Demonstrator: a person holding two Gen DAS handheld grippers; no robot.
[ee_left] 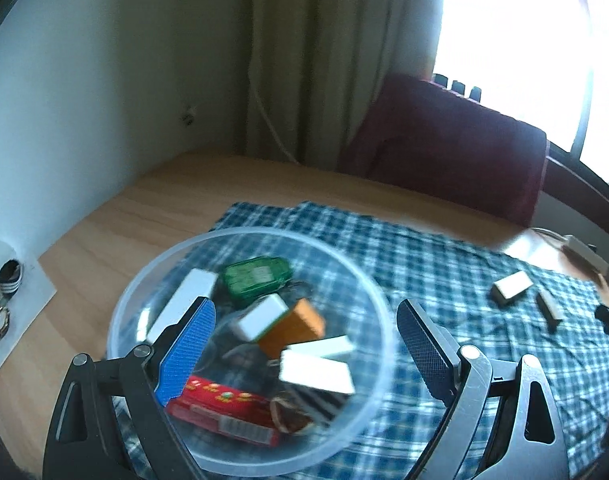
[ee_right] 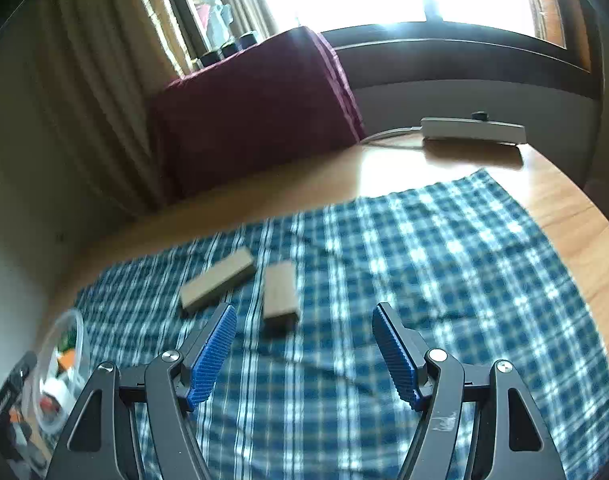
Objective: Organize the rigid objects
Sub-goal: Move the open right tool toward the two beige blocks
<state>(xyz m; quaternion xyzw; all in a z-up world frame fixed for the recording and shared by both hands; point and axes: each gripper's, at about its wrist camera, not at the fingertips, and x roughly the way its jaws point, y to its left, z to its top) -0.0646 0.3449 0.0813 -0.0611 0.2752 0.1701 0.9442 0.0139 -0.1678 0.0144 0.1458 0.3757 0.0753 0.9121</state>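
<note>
A clear plastic bowl (ee_left: pixel 368 292) sits on the blue checked cloth (ee_left: pixel 444 256), holding several small boxes: a green case (ee_left: pixel 256 278), an orange box (ee_left: pixel 292 330), white boxes (ee_left: pixel 316 368) and a red box (ee_left: pixel 224 408). My left gripper (ee_left: pixel 304 332) hovers open over the bowl, nothing between its fingers. Two tan blocks (ee_right: pixel 218 280) (ee_right: pixel 279 294) lie on the cloth (ee_right: pixel 424 280) just ahead of my right gripper (ee_right: pixel 304 344), which stands open and empty above the cloth. The same blocks (ee_left: pixel 512 286) appear far right in the left wrist view. The bowl (ee_right: pixel 60 360) shows at lower left in the right wrist view.
A wooden table (ee_left: pixel 164 200) carries the cloth. A dark red covered chair back (ee_left: pixel 444 148) stands behind it, by a curtain and bright window. A white power strip (ee_right: pixel 472 130) lies at the table's far right. Keys on white paper (ee_left: pixel 8 304) rest at the left edge.
</note>
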